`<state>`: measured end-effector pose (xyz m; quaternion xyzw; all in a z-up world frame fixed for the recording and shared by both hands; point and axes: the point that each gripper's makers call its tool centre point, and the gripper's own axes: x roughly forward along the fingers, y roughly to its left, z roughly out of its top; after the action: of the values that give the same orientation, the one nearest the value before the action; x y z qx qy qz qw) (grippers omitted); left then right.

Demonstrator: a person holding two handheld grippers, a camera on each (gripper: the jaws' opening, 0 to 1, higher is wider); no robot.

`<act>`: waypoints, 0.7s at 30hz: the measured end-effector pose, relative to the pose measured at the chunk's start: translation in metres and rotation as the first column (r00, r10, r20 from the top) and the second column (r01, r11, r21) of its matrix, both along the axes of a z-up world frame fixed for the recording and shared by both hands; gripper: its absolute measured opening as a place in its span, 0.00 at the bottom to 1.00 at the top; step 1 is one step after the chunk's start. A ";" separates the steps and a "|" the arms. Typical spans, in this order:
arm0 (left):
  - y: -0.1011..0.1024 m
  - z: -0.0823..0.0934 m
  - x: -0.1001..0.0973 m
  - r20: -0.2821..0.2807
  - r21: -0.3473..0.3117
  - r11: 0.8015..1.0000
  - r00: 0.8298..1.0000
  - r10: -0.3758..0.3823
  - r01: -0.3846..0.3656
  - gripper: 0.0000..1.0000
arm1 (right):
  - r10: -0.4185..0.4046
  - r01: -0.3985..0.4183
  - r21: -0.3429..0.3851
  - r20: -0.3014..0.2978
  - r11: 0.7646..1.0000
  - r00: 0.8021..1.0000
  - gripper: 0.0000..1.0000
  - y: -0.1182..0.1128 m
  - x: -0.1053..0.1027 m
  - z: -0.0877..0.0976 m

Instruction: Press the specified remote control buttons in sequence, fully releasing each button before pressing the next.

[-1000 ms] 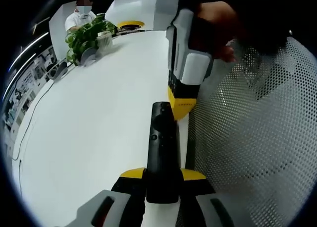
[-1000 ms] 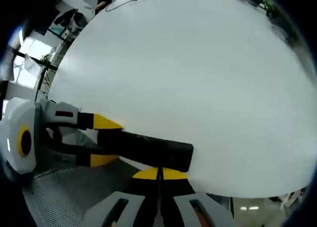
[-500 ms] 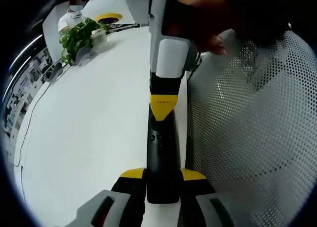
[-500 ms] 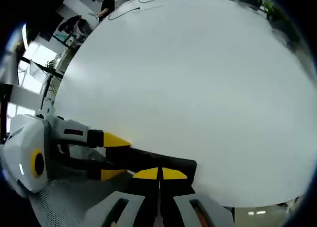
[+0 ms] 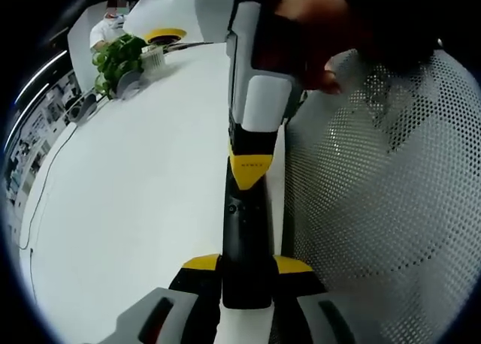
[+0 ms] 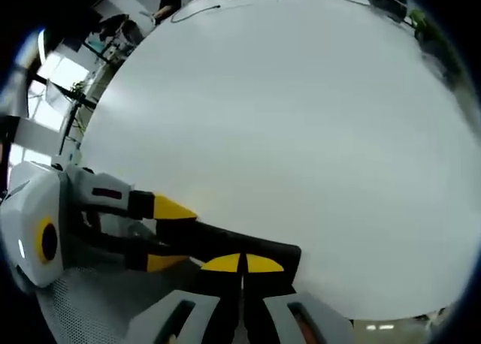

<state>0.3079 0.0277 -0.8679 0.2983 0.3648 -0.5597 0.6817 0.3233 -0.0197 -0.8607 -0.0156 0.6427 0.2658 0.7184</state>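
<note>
Remote control (image 5: 245,242), a long, slim black bar with small dark buttons near its upper half, runs from 6 o'clock toward the centre of the left gripper view. The left gripper (image 5: 246,267) clamps its near end, one yellow-tipped jaw on each side. From 12 o'clock the right gripper (image 5: 250,171) comes down in a person's hand (image 5: 312,40), its white body narrowing to a black neck and a yellow tip that rests on the remote's upper face, over the far end.

In the right gripper view the remote (image 6: 233,242) lies crosswise at about 6 to 7 o'clock, a matte black slab with a squared end toward 5 o'clock. The right gripper's (image 6: 242,264) jaws are pressed together, yellow tips meeting on top of it. The left gripper (image 6: 167,235) reaches in from 8 o'clock, gripping the other end.

The white table (image 5: 135,186) spreads under the remote. A perforated white mesh surface (image 5: 376,209) sits toward 3 o'clock, and a green plant (image 5: 120,58) stands near 11 o'clock.
</note>
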 end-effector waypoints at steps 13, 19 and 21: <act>0.009 0.000 -0.002 -0.008 0.023 0.999 0.999 -0.033 0.033 0.25 | -0.033 0.033 0.002 0.005 0.999 0.999 0.00 -0.001 0.001 -0.001; 0.010 0.000 -0.003 -0.014 0.024 0.999 0.999 -0.029 0.029 0.25 | -0.110 0.111 0.049 -0.034 0.993 0.993 0.00 -0.002 0.001 0.000; 0.010 0.000 -0.003 -0.010 0.028 0.999 0.999 -0.033 0.034 0.25 | -0.104 0.105 0.044 -0.030 0.993 0.994 0.00 -0.002 0.001 0.000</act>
<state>0.3051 0.0375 -0.8680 0.3113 0.3711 -0.5673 0.6660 0.3245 -0.0219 -0.8609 0.0383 0.6462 0.2427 0.7225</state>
